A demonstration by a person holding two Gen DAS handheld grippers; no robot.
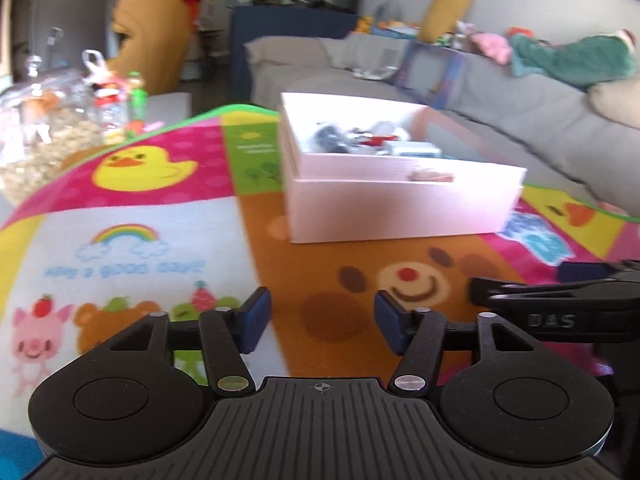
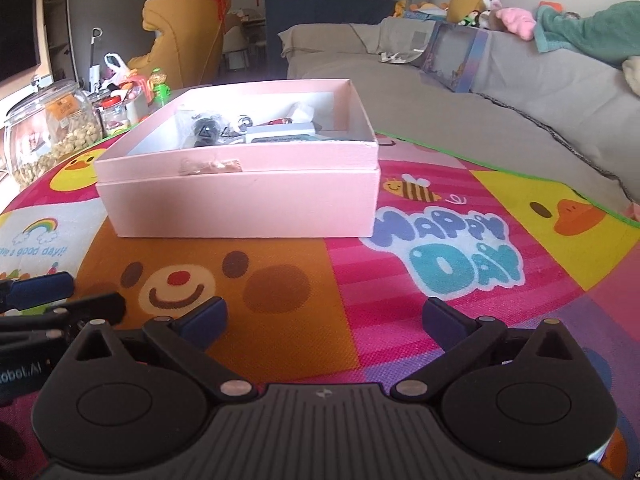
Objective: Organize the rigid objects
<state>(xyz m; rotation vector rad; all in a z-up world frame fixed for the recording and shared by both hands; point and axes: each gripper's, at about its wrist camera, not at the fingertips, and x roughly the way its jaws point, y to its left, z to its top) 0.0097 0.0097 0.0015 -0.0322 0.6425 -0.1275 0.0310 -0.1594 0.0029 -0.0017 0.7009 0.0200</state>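
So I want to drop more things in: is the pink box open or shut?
Open. The pink box has no lid on top; its inside and several small items show from above.

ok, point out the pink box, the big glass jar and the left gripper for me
pink box (image 2: 240, 204): right wrist view, on its front wall.
glass jar (image 2: 48, 128): right wrist view, on its nut-filled belly.
left gripper (image 1: 320, 322): left wrist view, midway between its blue fingertips, which stand apart.

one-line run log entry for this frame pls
left gripper: open, empty | right gripper: open, empty | pink box: open on cartoon mat, small items inside | loose items on mat: none visible
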